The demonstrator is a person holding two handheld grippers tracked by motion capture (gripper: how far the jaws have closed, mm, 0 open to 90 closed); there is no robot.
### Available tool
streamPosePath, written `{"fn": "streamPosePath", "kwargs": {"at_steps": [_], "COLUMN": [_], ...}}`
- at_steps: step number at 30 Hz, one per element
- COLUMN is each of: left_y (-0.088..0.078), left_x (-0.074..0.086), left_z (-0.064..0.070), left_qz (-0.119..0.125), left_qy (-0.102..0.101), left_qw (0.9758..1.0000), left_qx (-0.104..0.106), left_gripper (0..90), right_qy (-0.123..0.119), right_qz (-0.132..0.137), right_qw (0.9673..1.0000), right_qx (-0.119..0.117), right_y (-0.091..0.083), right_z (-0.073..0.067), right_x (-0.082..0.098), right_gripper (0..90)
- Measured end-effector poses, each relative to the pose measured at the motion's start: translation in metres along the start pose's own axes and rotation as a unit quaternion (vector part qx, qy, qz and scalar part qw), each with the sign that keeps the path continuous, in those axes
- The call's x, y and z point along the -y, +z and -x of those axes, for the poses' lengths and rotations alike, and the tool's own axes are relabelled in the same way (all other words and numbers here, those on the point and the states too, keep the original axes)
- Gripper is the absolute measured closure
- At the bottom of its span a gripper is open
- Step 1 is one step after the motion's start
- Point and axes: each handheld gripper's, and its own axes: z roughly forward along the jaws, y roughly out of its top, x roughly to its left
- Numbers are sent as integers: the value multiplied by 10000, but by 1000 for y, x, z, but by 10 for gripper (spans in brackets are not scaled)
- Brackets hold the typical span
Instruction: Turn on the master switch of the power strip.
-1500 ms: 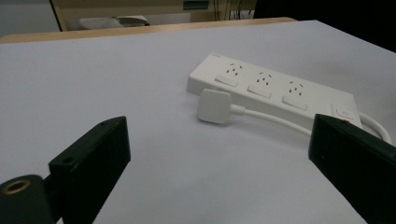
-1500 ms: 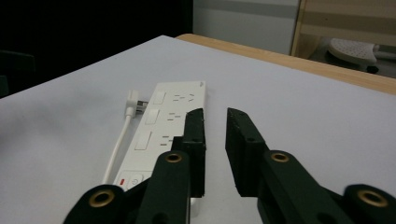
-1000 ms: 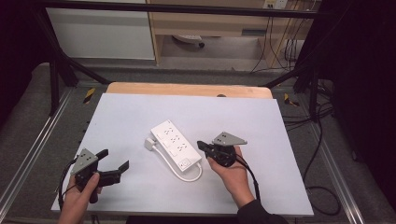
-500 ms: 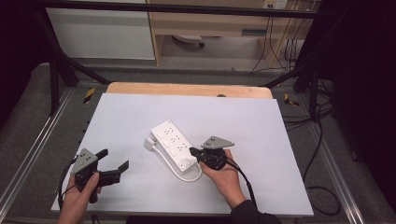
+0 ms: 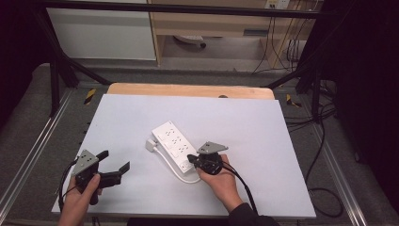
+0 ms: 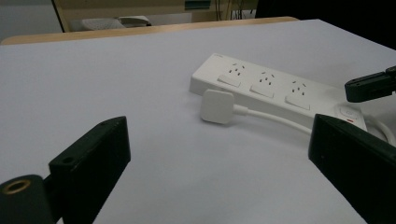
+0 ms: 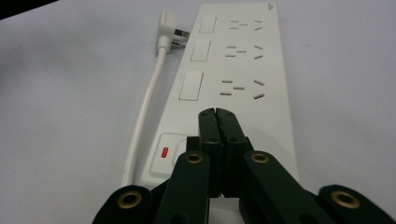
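Note:
A white power strip lies slanted in the middle of the white table, its cord looped along its near side to a white plug by its far end. My right gripper is shut, with its tips over the near end of the strip, close to the red-marked switch. Whether the tips touch the strip I cannot tell. My left gripper rests at the near left of the table, open with nothing between its jaws. In the left gripper view the strip and plug lie ahead.
A wooden table edge shows behind the white top. Black frame bars and cables run around the table. A cabinet stands at the back.
My right gripper has moved left and down, from beside the strip's near end to over it. The left gripper has kept still.

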Motion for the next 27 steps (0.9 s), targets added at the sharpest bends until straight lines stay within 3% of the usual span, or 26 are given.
{"fn": "streamPosePath", "kwargs": {"at_steps": [27], "left_y": [0], "left_x": [0], "left_z": [0], "left_qz": [-8], "left_qy": [1], "left_qw": [10000], "left_qx": [8], "left_gripper": [56], "right_qy": [-75], "right_qz": [-91], "right_qw": [9999], "right_qx": [-88], "right_y": [6], "right_z": [-11], "right_x": [4], "right_gripper": [900]}}
